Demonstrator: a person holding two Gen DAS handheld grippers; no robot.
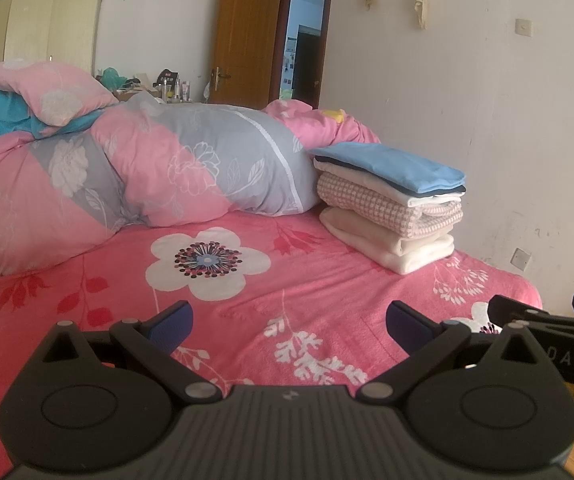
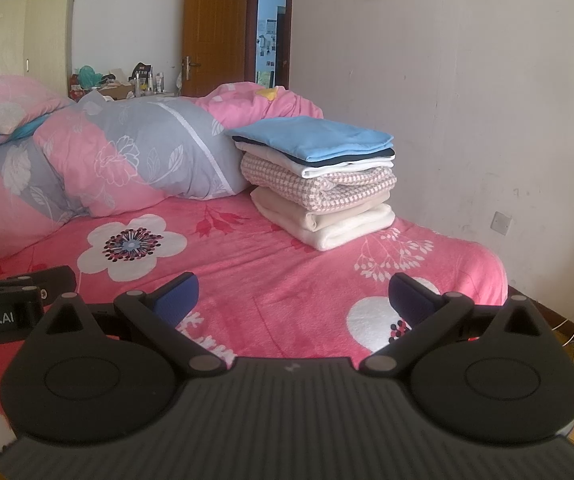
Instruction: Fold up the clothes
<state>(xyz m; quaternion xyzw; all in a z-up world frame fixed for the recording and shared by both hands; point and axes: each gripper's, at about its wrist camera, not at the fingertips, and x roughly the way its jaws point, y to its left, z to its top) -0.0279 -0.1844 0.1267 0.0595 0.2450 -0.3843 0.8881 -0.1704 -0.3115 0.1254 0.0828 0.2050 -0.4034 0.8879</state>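
A stack of folded clothes (image 1: pixel 391 200) (image 2: pixel 319 176) sits at the far right of the bed, by the wall: a blue piece on top, then white, pink-checked and cream ones. My left gripper (image 1: pixel 289 330) hovers open over the pink flowered bedsheet (image 1: pixel 247 304), nothing between its blue pads (image 1: pixel 171 328). My right gripper (image 2: pixel 293 298) is open too, above the sheet (image 2: pixel 267 264), well short of the stack. Each gripper shows at the edge of the other's view, the right gripper (image 1: pixel 547 328) at right and the left gripper (image 2: pixel 3 292) at left.
A bunched pink and grey quilt (image 1: pixel 147 172) (image 2: pixel 119 156) fills the back of the bed, touching the stack. Pillows lie at far left. The wall runs along the bed's right side. A wardrobe, a cluttered table and an open door stand behind.
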